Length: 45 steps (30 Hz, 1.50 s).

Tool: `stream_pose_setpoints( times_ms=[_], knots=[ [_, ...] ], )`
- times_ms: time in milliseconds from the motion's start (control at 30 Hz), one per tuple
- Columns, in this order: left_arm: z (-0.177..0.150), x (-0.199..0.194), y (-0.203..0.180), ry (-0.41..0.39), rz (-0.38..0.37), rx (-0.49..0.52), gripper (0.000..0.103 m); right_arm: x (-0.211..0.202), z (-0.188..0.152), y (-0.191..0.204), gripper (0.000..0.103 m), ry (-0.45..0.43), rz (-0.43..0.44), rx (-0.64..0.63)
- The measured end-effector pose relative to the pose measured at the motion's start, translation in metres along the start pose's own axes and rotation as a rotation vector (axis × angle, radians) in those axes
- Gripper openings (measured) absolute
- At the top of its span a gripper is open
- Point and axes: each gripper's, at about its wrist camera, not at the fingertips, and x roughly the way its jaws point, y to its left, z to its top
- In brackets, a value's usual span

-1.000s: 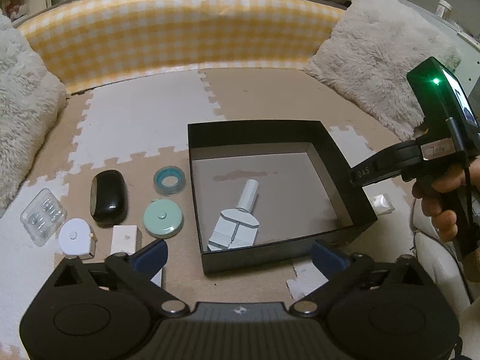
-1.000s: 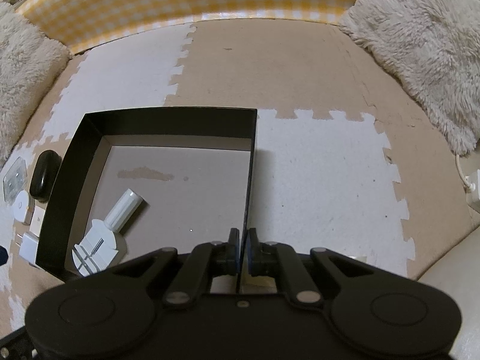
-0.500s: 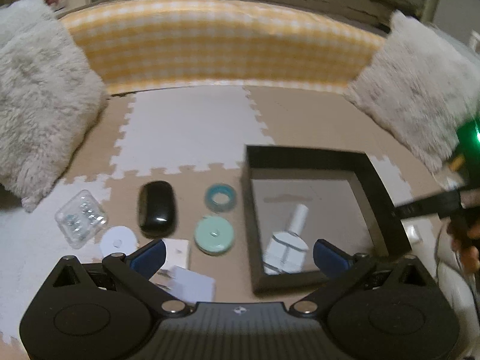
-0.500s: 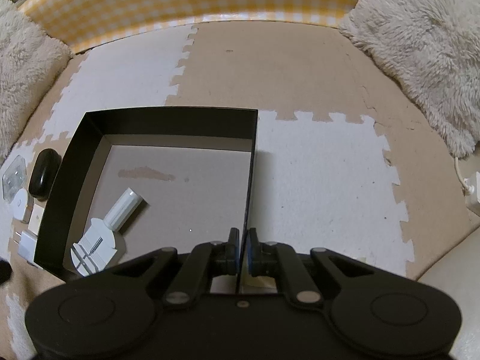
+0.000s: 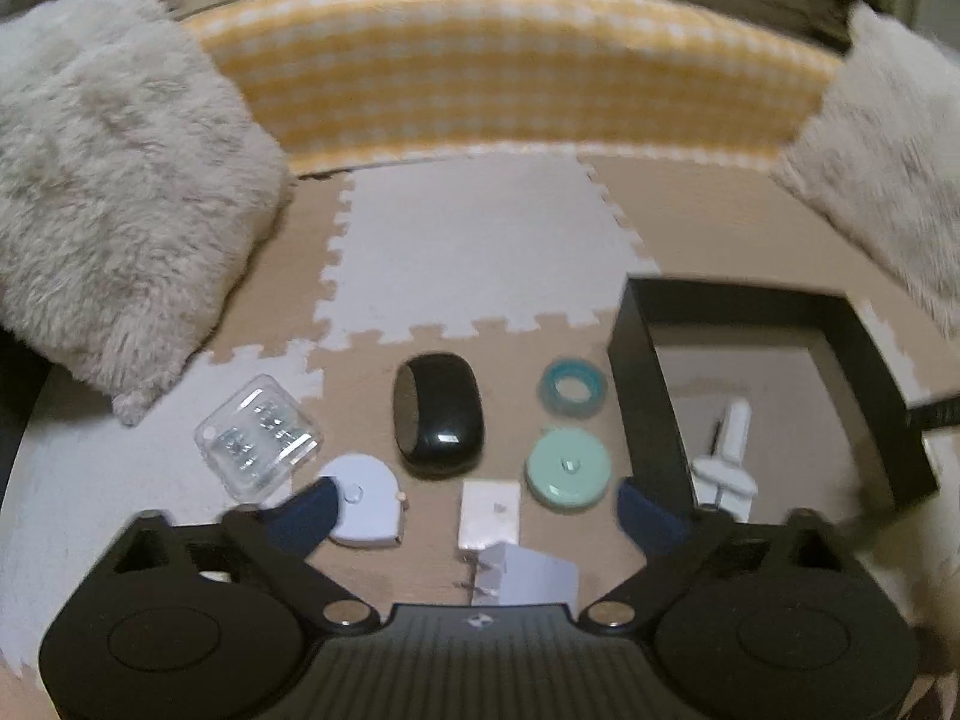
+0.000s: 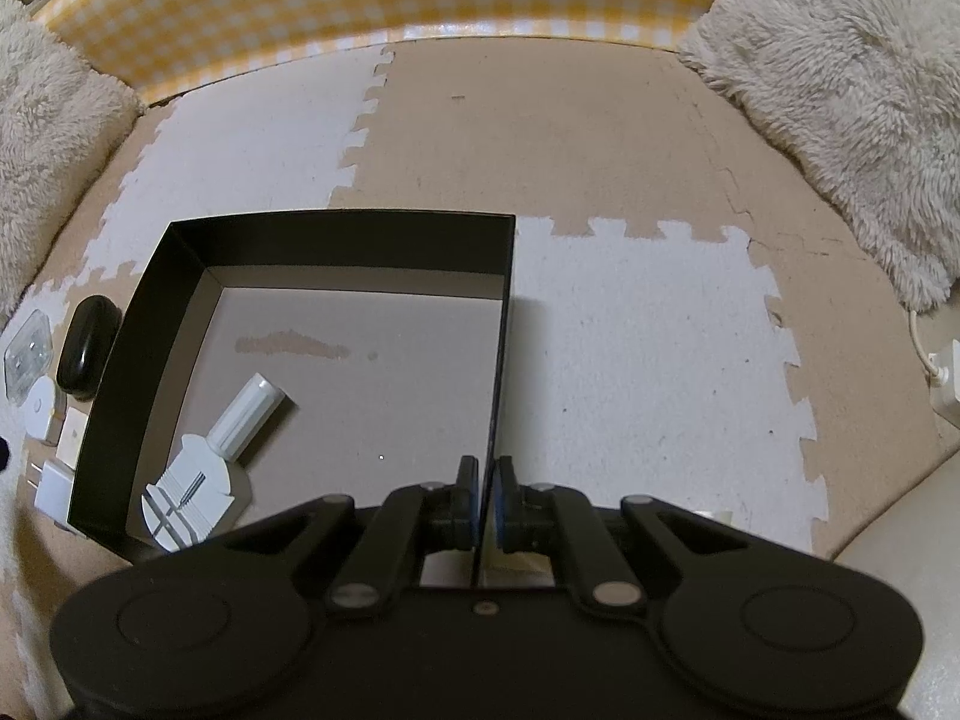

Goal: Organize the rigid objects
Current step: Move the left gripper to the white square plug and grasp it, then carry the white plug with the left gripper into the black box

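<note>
The left tool (image 5: 474,507) is closing over a small white block (image 5: 489,510), light and stiff, best pinched across flat sides, while the right tool (image 6: 487,501) is clamping the box (image 6: 507,276) wall.

Home setting, looks like a living-room floor corner: interlocking beige and white foam puzzle mats (image 6: 630,324) cover the floor, with a yellow gingham padded bumper (image 5: 510,66) running across 12 o'clock. Fluffy off-white cushions sit at 10 o'clock (image 5: 114,192) and 2 o'clock (image 6: 840,78), and a white wall plug with cord (image 6: 942,372) lies at 3 o'clock in the right wrist view. Small household bits sit loose on the mat near a black open box (image 6: 336,234); dim warm indoor lighting.
</note>
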Motion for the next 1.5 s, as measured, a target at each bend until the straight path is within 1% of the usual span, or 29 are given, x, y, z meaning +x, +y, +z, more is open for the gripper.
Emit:
stream_pose_setpoints(
  times_ms=[100, 200, 267, 433, 533, 667, 767, 833, 900, 1167, 1367, 1500],
  knots=[
    [-0.008, 0.008, -0.009, 0.051, -0.018, 0.063, 0.064, 0.0, 0.0, 0.0, 0.005, 0.0, 0.001, 0.001],
    [-0.017, 0.016, -0.02, 0.089, -0.006, 0.123, 0.051, 0.0, 0.0, 0.0, 0.005, 0.0, 0.001, 0.001],
    [-0.021, 0.019, -0.025, 0.103, -0.001, 0.153, 0.048, 0.0, -0.001, 0.0, 0.005, 0.001, 0.001, 0.001],
    [-0.029, 0.028, -0.034, 0.126, 0.02, 0.192, 0.047, 0.0, 0.0, 0.0, 0.005, 0.001, 0.001, 0.001],
    [-0.031, 0.028, -0.041, 0.117, 0.036, 0.222, 0.047, 0.0, -0.001, 0.0, 0.005, 0.001, 0.0, 0.001],
    [-0.034, 0.028, -0.046, 0.12, 0.035, 0.247, 0.048, 0.001, -0.001, 0.0, 0.006, 0.006, 0.002, 0.001],
    [-0.036, 0.03, -0.048, 0.14, 0.018, 0.241, 0.048, 0.001, -0.003, 0.0, 0.006, 0.009, 0.002, 0.001],
    [-0.039, 0.034, -0.048, 0.164, 0.025, 0.236, 0.049, 0.002, -0.003, 0.0, 0.006, 0.009, 0.001, -0.001],
    [-0.041, 0.035, -0.049, 0.163, 0.034, 0.242, 0.049, 0.001, -0.003, 0.0, 0.006, 0.009, 0.0, -0.004],
    [-0.038, 0.033, -0.043, 0.156, 0.012, 0.183, 0.047, 0.001, -0.002, -0.002, 0.006, 0.011, 0.004, -0.002],
    [-0.027, 0.021, -0.031, 0.105, 0.005, 0.115, 0.047, 0.001, -0.002, -0.002, 0.006, 0.011, 0.004, -0.002],
    [-0.018, 0.008, -0.024, 0.056, -0.017, 0.065, 0.047, 0.001, -0.001, -0.002, 0.006, 0.012, 0.005, 0.0]
  ],
)
